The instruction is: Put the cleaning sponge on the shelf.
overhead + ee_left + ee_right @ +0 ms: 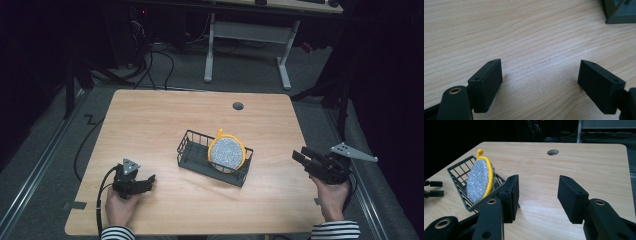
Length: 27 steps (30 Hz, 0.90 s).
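Observation:
A dark wire basket (189, 156) sits in the middle of the wooden table (150, 120). Inside it leans a round silver scrubber with a yellow rim (227, 152), tilted against the basket's right end. My left gripper (151, 179) rests low at the table's front left, open, nothing between its jaws. My right gripper (298, 155) hovers at the table's right edge, open and empty, pointing toward the basket. In the right gripper view the scrubber (477, 182) stands in the basket (459, 171) left of the gripper (538, 195). The left gripper view has its gripper (540, 82) over bare wood and a basket corner (620, 12).
A round cable hole (238, 106) lies near the table's far edge. A white desk frame (247, 35) and cables stand on the floor beyond. The left gripper's jaw tips (434, 188) appear at the left edge of the right gripper view.

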{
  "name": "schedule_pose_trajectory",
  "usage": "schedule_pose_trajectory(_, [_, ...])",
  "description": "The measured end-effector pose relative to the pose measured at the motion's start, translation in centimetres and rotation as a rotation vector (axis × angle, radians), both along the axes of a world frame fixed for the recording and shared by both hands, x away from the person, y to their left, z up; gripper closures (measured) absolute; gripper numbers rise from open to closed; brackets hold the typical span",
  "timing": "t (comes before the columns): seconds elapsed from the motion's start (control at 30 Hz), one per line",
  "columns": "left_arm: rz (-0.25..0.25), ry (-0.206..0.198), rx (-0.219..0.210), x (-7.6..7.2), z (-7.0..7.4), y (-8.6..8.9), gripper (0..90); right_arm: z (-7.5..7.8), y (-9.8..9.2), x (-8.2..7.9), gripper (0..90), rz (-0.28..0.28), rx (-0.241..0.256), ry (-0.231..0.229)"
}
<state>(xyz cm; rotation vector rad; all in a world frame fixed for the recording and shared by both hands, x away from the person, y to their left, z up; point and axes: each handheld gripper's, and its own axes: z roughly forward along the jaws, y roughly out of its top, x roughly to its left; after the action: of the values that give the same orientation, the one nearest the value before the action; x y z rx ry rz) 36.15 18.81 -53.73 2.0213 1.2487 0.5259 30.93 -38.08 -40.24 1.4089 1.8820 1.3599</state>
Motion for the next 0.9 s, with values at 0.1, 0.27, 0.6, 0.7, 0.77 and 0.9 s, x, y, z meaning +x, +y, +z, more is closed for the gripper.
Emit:
schedule_pose_trajectory(0.1, [0.0,0.0,0.0,0.0,0.0,0.0,20.2,-0.7,-0.1,-0.2,52.1,-0.006,0.004,0.007])
schedule_pose_trajectory(0.27, [0.0,0.0,0.0,0.0,0.0,0.0,20.1,-2.3,-0.3,-0.2,52.2,-0.021,0.017,0.036])
schedule_pose_trajectory(0.6, [0.0,0.0,0.0,0.0,0.0,0.0,20.2,-3.8,-0.1,0.0,52.4,-0.036,0.018,0.042])
schedule_pose_trajectory(0.7, [0.0,0.0,0.0,0.0,0.0,0.0,20.1,-4.6,0.2,0.4,52.4,-0.04,0.011,0.049])
schedule_pose_trajectory(0.77, [0.0,0.0,0.0,0.0,0.0,0.0,20.1,-5.0,0.4,0.6,52.4,-0.042,0.011,0.054])
schedule_pose_trajectory(0.9, [0.0,0.0,0.0,0.0,0.0,0.0,20.1,-5.7,0.6,0.9,52.4,-0.048,0.016,0.062])
